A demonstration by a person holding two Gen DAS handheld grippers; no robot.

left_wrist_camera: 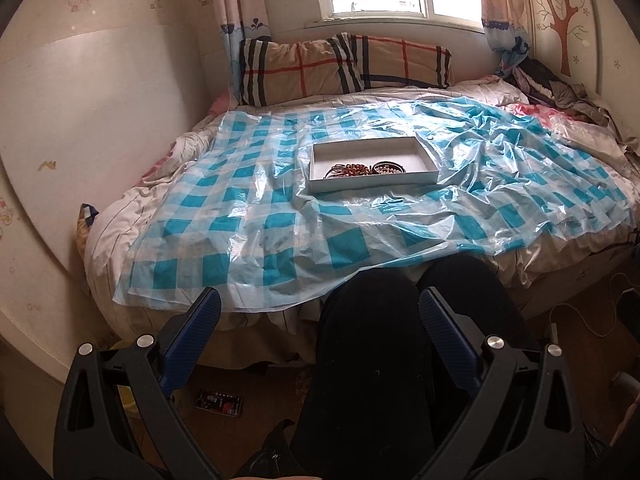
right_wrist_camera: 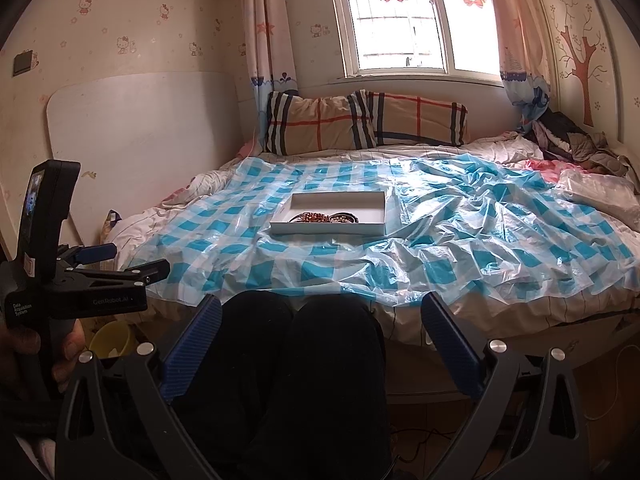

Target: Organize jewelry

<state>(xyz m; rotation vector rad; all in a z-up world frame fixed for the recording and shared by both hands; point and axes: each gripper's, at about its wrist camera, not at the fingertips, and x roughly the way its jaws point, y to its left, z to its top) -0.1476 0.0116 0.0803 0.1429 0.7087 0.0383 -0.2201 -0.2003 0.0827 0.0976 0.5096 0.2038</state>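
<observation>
Jewelry (left_wrist_camera: 362, 169), beaded bracelets and bangles, lies along the near wall of a shallow white cardboard tray (left_wrist_camera: 426, 158) on the blue-checked plastic sheet (left_wrist_camera: 240, 216). Left gripper (left_wrist_camera: 320, 308) and right gripper (right_wrist_camera: 321, 312), jaws spread, hover near, above dark-trousered knees (right_wrist_camera: 296, 336).

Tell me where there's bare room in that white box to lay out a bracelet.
The white box is crowded only along its near wall, where the beaded bracelets bunch together. Its far half, up to the back wall, and the right end are bare. Outside it, the checked plastic sheet lies open to the box's left and front.
</observation>
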